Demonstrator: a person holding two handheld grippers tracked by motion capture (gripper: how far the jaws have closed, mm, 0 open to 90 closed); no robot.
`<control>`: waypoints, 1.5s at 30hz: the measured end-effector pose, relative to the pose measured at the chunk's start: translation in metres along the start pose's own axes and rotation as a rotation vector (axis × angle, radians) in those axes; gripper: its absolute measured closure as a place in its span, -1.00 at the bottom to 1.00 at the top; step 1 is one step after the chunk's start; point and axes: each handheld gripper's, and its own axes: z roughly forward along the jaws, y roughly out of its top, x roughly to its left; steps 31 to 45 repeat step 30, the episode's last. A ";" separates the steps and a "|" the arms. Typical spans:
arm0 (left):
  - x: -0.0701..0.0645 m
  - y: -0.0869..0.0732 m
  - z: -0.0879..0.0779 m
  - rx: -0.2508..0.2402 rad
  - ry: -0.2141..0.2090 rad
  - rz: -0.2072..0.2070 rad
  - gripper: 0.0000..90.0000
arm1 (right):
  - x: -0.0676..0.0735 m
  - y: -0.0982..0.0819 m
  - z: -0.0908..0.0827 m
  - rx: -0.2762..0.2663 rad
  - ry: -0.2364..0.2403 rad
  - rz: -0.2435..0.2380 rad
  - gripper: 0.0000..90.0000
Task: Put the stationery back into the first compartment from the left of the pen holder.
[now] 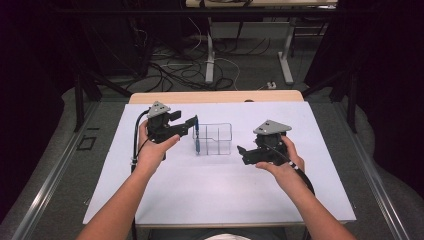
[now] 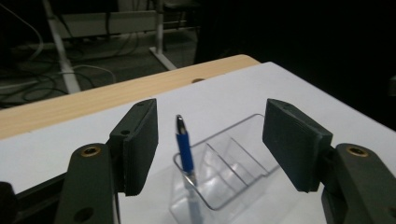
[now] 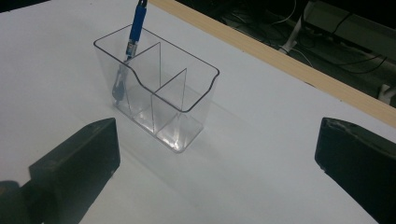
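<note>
A clear plastic organizer (image 1: 216,139) with three compartments stands on the white table mat. A blue pen (image 1: 197,134) stands upright in its left end compartment. My left gripper (image 1: 186,122) hovers just left of the pen's top. In the left gripper view the pen (image 2: 185,150) rises between the open jaws of the left gripper (image 2: 217,145), and neither pad touches it. My right gripper (image 1: 244,152) is held to the right of the organizer, open. In the right gripper view the right gripper (image 3: 215,161) spreads wide before the organizer (image 3: 187,100) and the pen (image 3: 136,25).
The white mat (image 1: 215,190) covers most of the wooden table (image 1: 215,96), whose bare far edge shows behind it. Beyond the table lie floor cables and desk legs (image 1: 210,60). Metal rails run along both sides.
</note>
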 end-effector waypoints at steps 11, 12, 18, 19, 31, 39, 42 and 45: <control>-0.009 -0.002 -0.023 0.049 0.003 0.031 -0.65 | -0.003 -0.001 -0.002 0.003 -0.002 0.010 -1.00; -0.008 -0.003 -0.026 0.044 0.008 0.030 -0.67 | -0.003 -0.001 -0.002 -0.001 -0.001 0.014 -1.00; -0.001 -0.014 -0.042 0.022 0.031 -0.039 -0.93 | -0.005 -0.002 -0.002 -0.006 -0.006 0.022 -1.00; 0.001 -0.016 -0.044 0.026 0.041 -0.047 -0.94 | -0.006 -0.003 -0.003 -0.005 -0.007 0.024 -1.00; 0.025 -0.045 -0.069 0.012 0.113 -0.078 -1.00 | -0.011 -0.005 -0.002 0.004 -0.008 0.035 -1.00; 0.025 -0.045 -0.069 0.012 0.113 -0.078 -1.00 | -0.011 -0.005 -0.002 0.004 -0.008 0.035 -1.00; 0.025 -0.045 -0.069 0.012 0.113 -0.078 -1.00 | -0.011 -0.005 -0.002 0.004 -0.008 0.035 -1.00; 0.025 -0.045 -0.069 0.012 0.113 -0.078 -1.00 | -0.011 -0.005 -0.002 0.004 -0.008 0.035 -1.00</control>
